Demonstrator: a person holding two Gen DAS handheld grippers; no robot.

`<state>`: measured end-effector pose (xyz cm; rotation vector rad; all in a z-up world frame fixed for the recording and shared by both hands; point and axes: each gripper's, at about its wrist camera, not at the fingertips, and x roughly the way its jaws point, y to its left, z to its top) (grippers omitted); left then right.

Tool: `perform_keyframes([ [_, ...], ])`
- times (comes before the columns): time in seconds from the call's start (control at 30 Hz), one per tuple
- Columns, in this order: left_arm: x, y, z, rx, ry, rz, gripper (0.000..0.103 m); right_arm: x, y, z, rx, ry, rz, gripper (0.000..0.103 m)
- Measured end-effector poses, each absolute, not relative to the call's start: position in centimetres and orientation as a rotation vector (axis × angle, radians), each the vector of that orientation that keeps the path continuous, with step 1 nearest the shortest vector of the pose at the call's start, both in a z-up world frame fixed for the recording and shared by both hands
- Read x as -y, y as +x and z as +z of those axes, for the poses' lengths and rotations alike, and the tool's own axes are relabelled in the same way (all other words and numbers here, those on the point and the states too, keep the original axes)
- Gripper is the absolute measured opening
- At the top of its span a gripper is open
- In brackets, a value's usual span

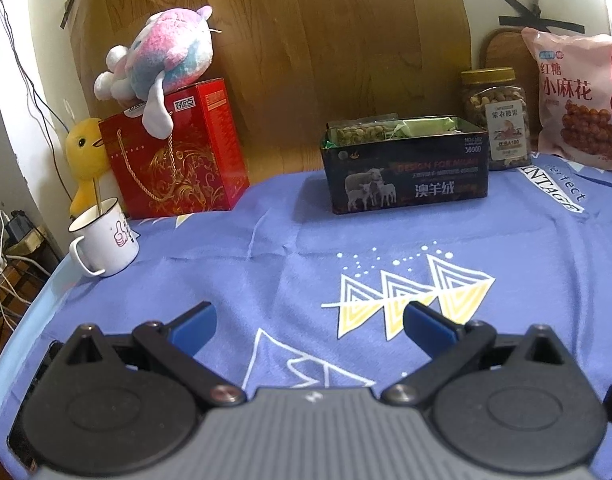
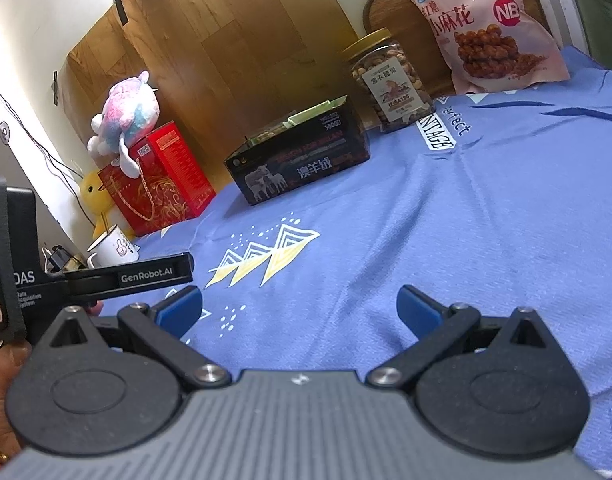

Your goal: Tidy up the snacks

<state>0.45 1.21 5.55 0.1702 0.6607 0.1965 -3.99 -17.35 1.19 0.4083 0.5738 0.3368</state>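
A dark tin box (image 1: pixel 406 168) (image 2: pixel 302 156) printed with sheep stands at the back of the table, holding green snack packets (image 1: pixel 386 130). To its right stands a clear jar of nuts (image 1: pixel 496 116) (image 2: pixel 390 78) with a gold lid. A pink snack bag (image 1: pixel 578 100) (image 2: pixel 490 28) leans behind the jar. My left gripper (image 1: pixel 310 320) is open over the blue cloth, well in front of the box, with nothing between its fingers. My right gripper (image 2: pixel 300 304) is open too, empty, low over the cloth.
A red gift box (image 1: pixel 178 156) (image 2: pixel 158 176) carries a pink plush toy (image 1: pixel 166 64) (image 2: pixel 124 116); a yellow duck plush (image 1: pixel 84 160) sits behind a white mug (image 1: pixel 106 242) (image 2: pixel 114 248) at the table's left edge. The left gripper's body (image 2: pixel 86 280) and a hand show at left.
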Motion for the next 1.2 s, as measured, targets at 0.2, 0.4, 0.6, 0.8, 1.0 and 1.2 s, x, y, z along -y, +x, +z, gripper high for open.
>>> perform_keyframes([
  [0.2, -1.33, 0.71, 5.45, -0.675, 0.167, 0.195, 0.103, 17.26, -3.75, 1.18, -0.578, 0.409, 0.341, 0.103],
  [0.4, -1.23, 0.84, 5.44, -0.686, 0.160, 0.175, 0.103, 17.13, -3.68, 1.23, -0.576, 0.400, 0.345, 0.103],
  [0.6, -0.79, 0.87, 5.43, -0.690, 0.160, 0.154, 0.103, 16.90, -3.62, 1.38, -0.567, 0.381, 0.332, 0.103],
  [0.8, -0.43, 0.84, 5.23, -0.680, 0.192, 0.154, 0.103, 16.89, -3.47, 1.33, -0.568, 0.379, 0.323, 0.103],
  [1.0, -0.85, 0.83, 5.44, -0.649, 0.220, 0.191, 0.103, 16.76, -3.40, 1.34, -0.572, 0.377, 0.324, 0.103],
  [1.2, -0.89, 0.71, 5.40, -0.634, 0.243, 0.205, 0.103, 16.59, -3.45, 1.25, -0.574, 0.378, 0.324, 0.103],
])
